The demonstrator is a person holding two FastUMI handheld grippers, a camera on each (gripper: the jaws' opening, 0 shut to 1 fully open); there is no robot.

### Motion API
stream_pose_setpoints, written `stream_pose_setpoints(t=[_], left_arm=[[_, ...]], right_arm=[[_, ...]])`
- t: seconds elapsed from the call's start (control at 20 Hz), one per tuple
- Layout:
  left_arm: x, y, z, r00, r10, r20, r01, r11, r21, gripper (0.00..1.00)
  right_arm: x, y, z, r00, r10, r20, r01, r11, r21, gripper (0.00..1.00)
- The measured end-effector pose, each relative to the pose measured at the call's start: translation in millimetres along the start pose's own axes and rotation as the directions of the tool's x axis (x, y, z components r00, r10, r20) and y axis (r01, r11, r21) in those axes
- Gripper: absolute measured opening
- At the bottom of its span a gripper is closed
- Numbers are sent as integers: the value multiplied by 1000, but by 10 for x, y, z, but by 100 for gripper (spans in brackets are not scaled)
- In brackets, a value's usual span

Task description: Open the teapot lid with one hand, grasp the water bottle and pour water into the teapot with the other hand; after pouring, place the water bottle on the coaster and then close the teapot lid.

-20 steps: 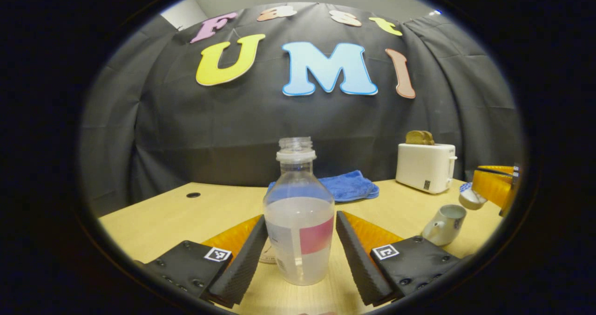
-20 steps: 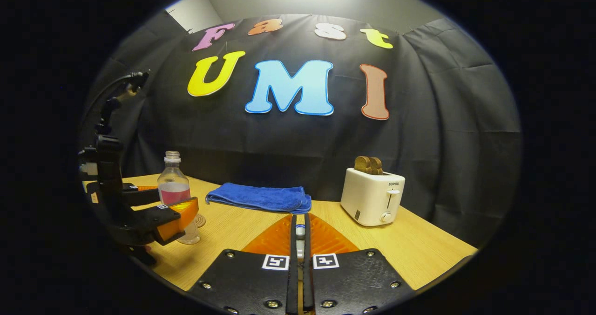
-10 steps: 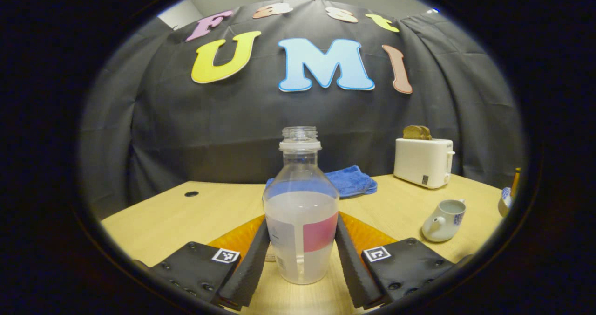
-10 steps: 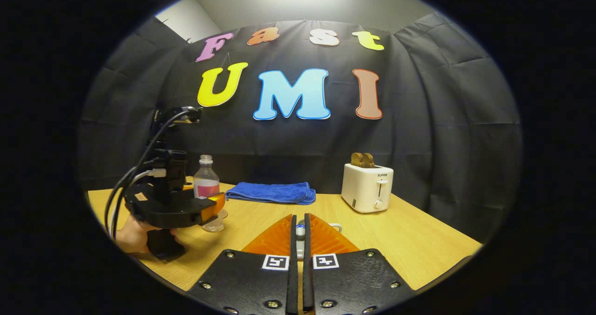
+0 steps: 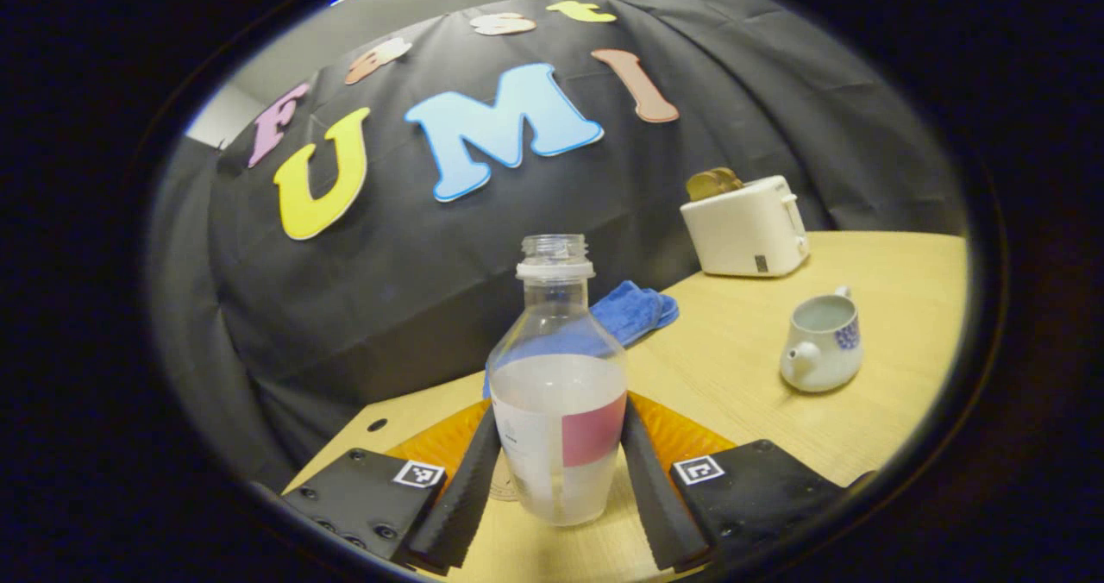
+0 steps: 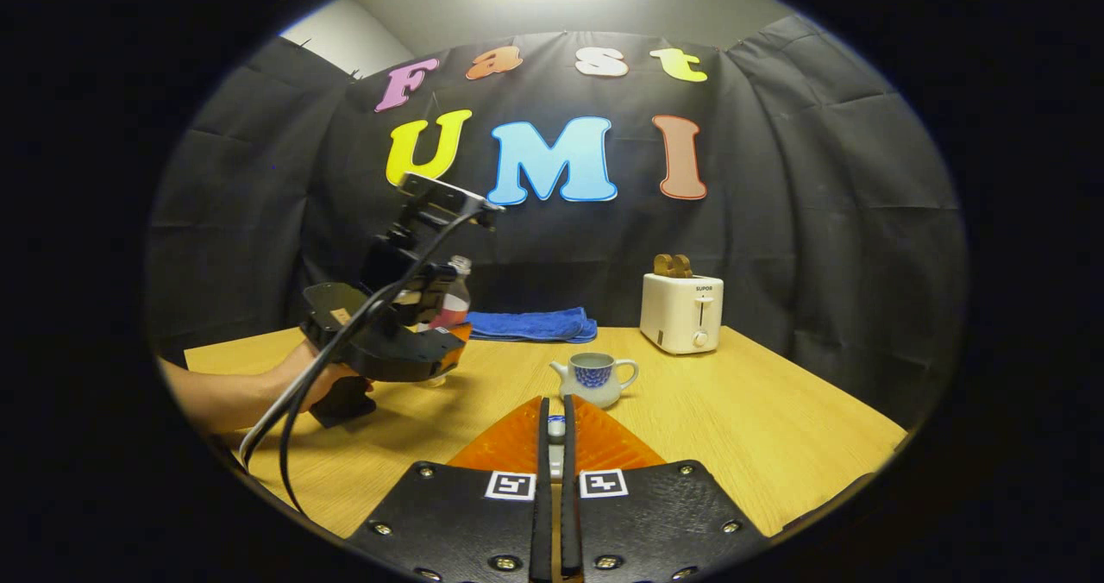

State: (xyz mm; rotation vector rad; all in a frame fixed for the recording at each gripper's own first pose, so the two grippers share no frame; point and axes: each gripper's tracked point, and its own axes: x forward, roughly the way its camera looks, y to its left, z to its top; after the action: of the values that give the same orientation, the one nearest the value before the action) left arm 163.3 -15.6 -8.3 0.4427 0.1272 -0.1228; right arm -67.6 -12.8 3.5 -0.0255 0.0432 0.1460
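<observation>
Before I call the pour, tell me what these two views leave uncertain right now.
- Teapot lid: right gripper view, a small pale piece pinched between the right gripper's closed fingers; mostly hidden by them.
- Coaster: left gripper view, a sliver behind the water bottle and the left gripper.
- Water level in the teapot: too small and too shallow an angle in either view.

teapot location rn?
Teapot stands lidless mid-table in the right gripper view, ahead of the right gripper, toaster behind it, right of the bottle.
</observation>
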Motion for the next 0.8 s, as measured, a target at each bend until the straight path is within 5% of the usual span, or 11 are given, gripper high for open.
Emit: stream_pose_setpoints(t=[0.2,0.55,0.8], left_arm=[[-17,-157,112,1000,8,12,-10,985,170,87],[85,-448,186,1000,-19,-21,27,871,490,85],[138,-583,224,999,-32,-41,50,784,619,85]], right_arm=[[-117,42,-60,1000,18,-6,-18,1000,1,5],[-251,-3,-147,1000,19,-11,-19,1000,22,4],[-253,-57,-167,1000,9,-14,-8,999,43,4]])
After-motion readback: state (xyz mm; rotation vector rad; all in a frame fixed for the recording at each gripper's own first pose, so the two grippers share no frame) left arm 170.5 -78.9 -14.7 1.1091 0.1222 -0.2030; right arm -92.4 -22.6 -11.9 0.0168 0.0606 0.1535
